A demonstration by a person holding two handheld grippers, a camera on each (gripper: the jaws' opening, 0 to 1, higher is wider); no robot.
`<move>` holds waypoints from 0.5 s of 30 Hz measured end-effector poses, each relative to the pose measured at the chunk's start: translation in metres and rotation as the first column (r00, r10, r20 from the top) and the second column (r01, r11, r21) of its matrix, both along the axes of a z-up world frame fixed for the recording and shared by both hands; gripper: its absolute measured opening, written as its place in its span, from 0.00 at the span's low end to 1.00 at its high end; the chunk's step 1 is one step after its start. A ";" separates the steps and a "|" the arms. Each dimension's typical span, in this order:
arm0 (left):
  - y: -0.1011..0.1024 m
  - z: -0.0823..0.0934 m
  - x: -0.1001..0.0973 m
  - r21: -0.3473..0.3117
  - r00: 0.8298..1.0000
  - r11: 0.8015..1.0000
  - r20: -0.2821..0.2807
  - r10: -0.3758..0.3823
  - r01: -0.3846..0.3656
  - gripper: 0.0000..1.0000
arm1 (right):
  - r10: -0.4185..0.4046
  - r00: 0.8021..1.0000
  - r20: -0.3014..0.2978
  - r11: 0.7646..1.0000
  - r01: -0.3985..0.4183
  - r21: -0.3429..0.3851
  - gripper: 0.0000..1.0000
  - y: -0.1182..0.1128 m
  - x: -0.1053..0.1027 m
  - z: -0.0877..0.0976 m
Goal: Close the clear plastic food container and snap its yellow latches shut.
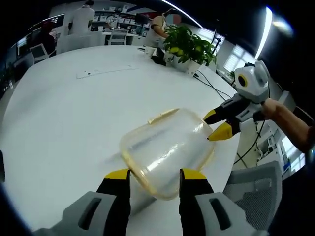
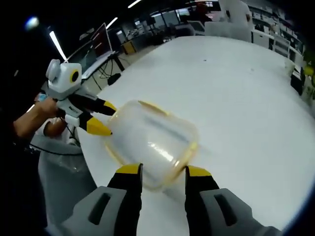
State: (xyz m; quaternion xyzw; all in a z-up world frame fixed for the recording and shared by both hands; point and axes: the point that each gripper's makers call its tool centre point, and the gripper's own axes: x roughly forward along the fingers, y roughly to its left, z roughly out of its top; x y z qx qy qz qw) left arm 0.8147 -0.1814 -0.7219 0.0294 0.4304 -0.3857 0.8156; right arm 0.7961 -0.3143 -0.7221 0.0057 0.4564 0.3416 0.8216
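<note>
The clear plastic container [image 1: 165,147] with a yellow rim lies tilted near the edge of the white table [image 1: 64,113]. A pale yellow latch [image 1: 164,115] shows on its far side. My left gripper [image 1: 155,175] is open, its yellow-tipped jaws either side of the container's near rim. My right gripper [image 1: 207,128] comes in from the right, its tips at the container's opposite end. In the right gripper view, my right gripper [image 2: 163,170] stands open around the container's [image 2: 152,140] near edge, with my left gripper [image 2: 112,120] at its far end. I cannot tell whether the container rests on the table [image 2: 236,88].
A potted plant [image 1: 189,44] and cables [image 1: 211,83] sit at the table's far right. A flat strip [image 1: 106,71] lies further back. A grey chair [image 1: 256,187] stands beside the table edge, also seen as the chair [image 2: 64,172]. People stand at desks beyond.
</note>
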 end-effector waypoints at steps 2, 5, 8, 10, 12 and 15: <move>0.003 0.000 -0.002 0.001 1.000 1.000 -0.003 0.001 -0.001 0.32 | 0.002 1.000 0.003 1.000 -0.002 0.001 0.30 0.003 -0.001 0.000; 0.009 -0.001 -0.005 0.004 1.000 1.000 -0.005 0.003 -0.003 0.32 | 0.005 1.000 0.004 1.000 -0.005 0.004 0.30 0.009 -0.005 0.000; 0.014 -0.001 -0.008 0.003 1.000 1.000 -0.008 0.004 -0.004 0.32 | 0.009 1.000 0.003 1.000 -0.009 0.005 0.30 0.013 -0.007 0.000; 0.017 -0.002 -0.009 0.003 1.000 1.000 -0.010 0.004 -0.004 0.32 | 0.012 1.000 0.002 1.000 -0.012 0.006 0.30 0.017 -0.009 0.000; 0.020 -0.001 -0.011 0.005 1.000 1.000 -0.011 0.004 -0.004 0.32 | 0.016 1.000 0.001 1.000 -0.016 0.005 0.30 0.020 -0.011 0.000; 0.023 -0.001 -0.014 0.010 1.000 1.000 -0.014 0.002 -0.002 0.32 | 0.020 1.000 0.000 1.000 -0.020 0.002 0.30 0.023 -0.013 0.000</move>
